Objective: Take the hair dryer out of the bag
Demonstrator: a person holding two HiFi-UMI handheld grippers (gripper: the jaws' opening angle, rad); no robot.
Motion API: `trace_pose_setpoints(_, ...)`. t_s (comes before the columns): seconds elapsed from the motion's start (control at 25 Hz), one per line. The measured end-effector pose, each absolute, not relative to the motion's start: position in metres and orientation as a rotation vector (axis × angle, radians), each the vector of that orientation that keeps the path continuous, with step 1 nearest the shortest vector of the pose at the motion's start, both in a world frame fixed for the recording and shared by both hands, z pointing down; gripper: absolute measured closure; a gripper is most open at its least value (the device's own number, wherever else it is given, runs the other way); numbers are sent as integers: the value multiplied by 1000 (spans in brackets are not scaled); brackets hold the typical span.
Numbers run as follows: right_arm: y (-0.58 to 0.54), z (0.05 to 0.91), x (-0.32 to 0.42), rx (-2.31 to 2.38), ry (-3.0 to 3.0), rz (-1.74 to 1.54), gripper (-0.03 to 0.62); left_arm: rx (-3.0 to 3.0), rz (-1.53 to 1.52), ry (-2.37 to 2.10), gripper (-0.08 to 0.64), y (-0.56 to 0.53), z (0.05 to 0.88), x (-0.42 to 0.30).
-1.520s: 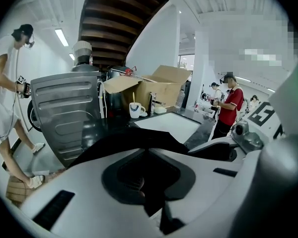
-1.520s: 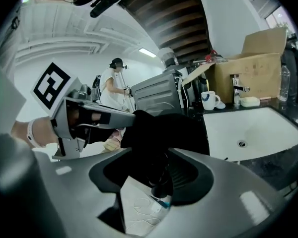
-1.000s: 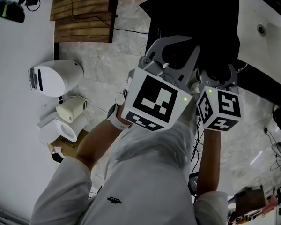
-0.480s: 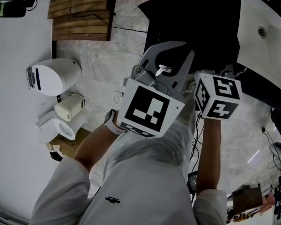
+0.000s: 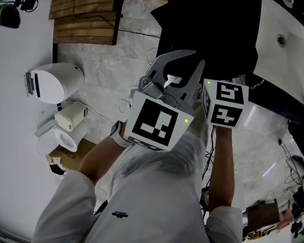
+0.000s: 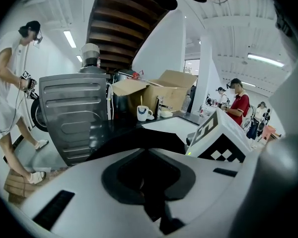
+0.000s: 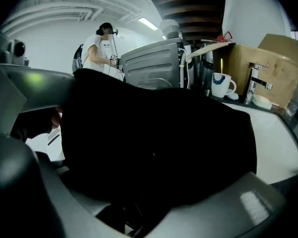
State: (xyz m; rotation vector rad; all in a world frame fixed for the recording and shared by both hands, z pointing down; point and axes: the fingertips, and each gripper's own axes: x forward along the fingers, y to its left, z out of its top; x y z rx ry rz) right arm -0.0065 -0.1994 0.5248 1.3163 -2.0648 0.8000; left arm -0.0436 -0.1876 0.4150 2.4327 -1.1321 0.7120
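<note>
The black bag [image 5: 213, 24] lies on the dark counter, ahead of both grippers. My left gripper [image 5: 176, 54] is at the bag's near edge. Its jaws are shut, with black fabric [image 6: 139, 138] pinched at their tips. My right gripper [image 5: 233, 80] sits just to its right, its front end buried in the bag's folds. In the right gripper view the bag [image 7: 154, 148] fills nearly everything between the grey jaws, so their gap is hidden. No hair dryer shows in any view.
A white sink basin [image 5: 289, 49] borders the counter on the right. On the floor to the left stand a white round appliance [image 5: 53, 82], smaller white devices and wooden pallets [image 5: 86, 19]. Behind the bag are a mug [image 7: 221, 85], a faucet [image 7: 253, 83], a cardboard box [image 6: 164, 90] and a grey machine [image 6: 74, 113]; people stand around.
My right gripper has shifted left and sunk further into the bag, closer to the left one. The left gripper has barely moved and stays shut.
</note>
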Motion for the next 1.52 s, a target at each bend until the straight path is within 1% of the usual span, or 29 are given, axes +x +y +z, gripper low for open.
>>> trace_pose_setpoints(0.16,-203,522,1,1394,-2071,959,371,2430,736,-1159,535,-193,417,-50)
trace_pose_setpoints(0.24,-205,520,6,1420,-2093,1073,400,2439,742,-1156,535,-194,418,-49)
trace_pose_setpoints(0.6,-200,507,6,1427,-2204,1494,403,2472,740,-1163,535,-193,416,-42)
trace_pose_setpoints(0.72,-194,504,7,1441,-2213,1507,403,2475,746,-1176,535,-192,413,-43)
trace_pose_setpoints(0.92,-181,496,10,1455,-2182,1368,403,2468,760,-1234,535,-192,411,-51)
trace_pose_setpoints(1.08,-164,486,11,1440,-2165,1445,405,2453,773,-1289,535,-196,412,-60)
trace_pose_setpoints(1.28,-137,470,11,1410,-2178,1431,403,2450,773,-1326,535,-195,409,-66)
trace_pose_setpoints(1.4,-124,466,12,1383,-2191,1500,403,2440,776,-1348,535,-195,411,-68)
trace_pose_setpoints(1.52,-112,463,12,1352,-2188,1688,405,2427,787,-1366,535,-195,414,-71)
